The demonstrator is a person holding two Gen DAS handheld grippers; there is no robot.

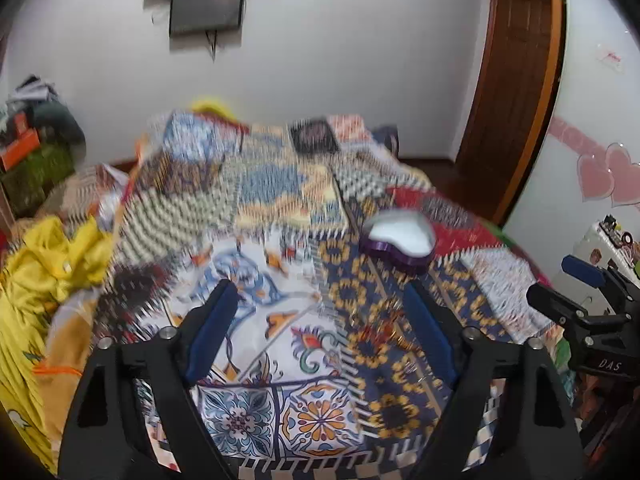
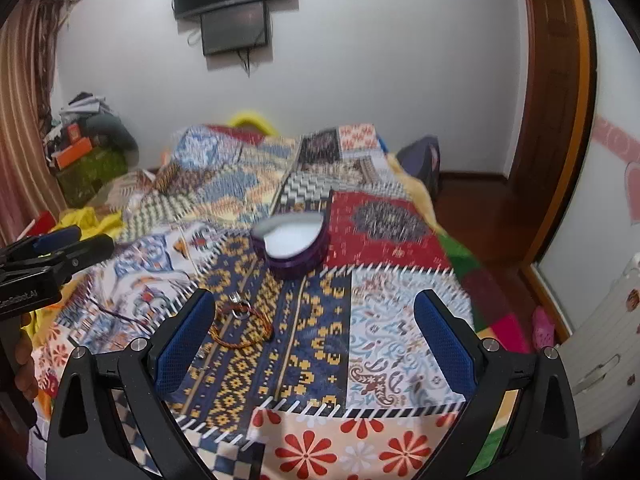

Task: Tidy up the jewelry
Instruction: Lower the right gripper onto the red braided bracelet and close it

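Observation:
A purple heart-shaped jewelry box (image 2: pixel 290 242) with a white inside lies open on the patchwork bedspread; it also shows in the left wrist view (image 1: pixel 400 242). A braided orange-brown bracelet (image 2: pixel 240 330) and a silver ring (image 2: pixel 239 309) lie on the cloth in front of the box, beside my right gripper's left finger. In the left wrist view the bracelet (image 1: pixel 390 330) is blurred, near the right finger. My left gripper (image 1: pixel 324 328) is open and empty above the bedspread. My right gripper (image 2: pixel 316 332) is open and empty, also seen at the left view's right edge (image 1: pixel 584 292).
The patchwork bedspread (image 2: pixel 400 344) covers the bed. Yellow cloth (image 1: pixel 44 264) is heaped at the left. Boxes and clutter (image 2: pixel 84 148) stand at the far left. A wooden door (image 2: pixel 556 100) and a white cabinet (image 2: pixel 608 340) are at the right.

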